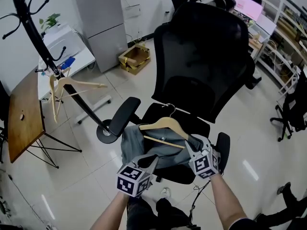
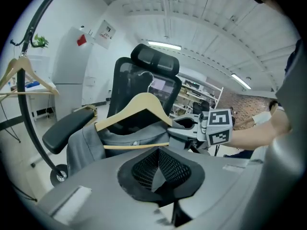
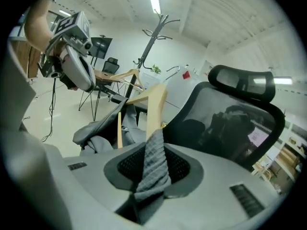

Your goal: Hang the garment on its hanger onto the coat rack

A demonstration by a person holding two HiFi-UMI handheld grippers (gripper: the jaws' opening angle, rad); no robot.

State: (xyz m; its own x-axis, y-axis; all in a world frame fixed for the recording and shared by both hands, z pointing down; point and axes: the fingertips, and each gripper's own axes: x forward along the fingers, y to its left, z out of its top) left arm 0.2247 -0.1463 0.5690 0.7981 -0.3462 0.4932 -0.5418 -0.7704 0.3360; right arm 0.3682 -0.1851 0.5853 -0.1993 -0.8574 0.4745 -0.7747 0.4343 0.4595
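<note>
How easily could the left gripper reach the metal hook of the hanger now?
Probably yes. The metal hook stands bare above the wooden hanger, nothing covering it, and the left gripper is close by, beside the grey garment. Its jaws look shut, so they must open first.

An office: mesh swivel chair (image 1: pixel 206 56), coat rack (image 1: pixel 35 32), lit monitor (image 1: pixel 249 5), metal shelving (image 1: pixel 288 30).

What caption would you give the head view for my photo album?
Right gripper holds a grey garment on its wooden hanger above a black office chair, coat rack standing at left.
</note>
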